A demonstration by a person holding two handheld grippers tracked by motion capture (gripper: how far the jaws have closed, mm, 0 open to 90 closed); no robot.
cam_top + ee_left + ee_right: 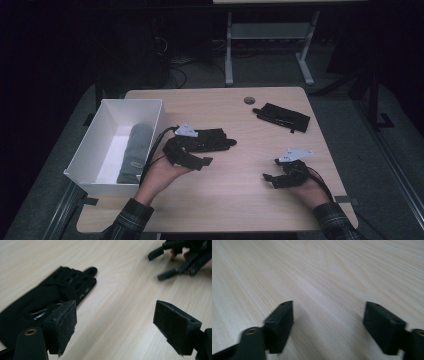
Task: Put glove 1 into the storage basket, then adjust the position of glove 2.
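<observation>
I see my left gripper [115, 322] released, jaws wide — the near black glove [50, 300] lies flat on the table [120, 290], just beside its left jaw, untouched. My right gripper [328, 325] is likewise spread wide — bare wood between its jaws.

Light wooden worktop [230, 200] with a round hole [249, 100] near the far edge, carrying a white open box [98, 181] at its left, a black glove [212, 140] at the middle, and a second black glove [282, 117] toward the far right.
</observation>
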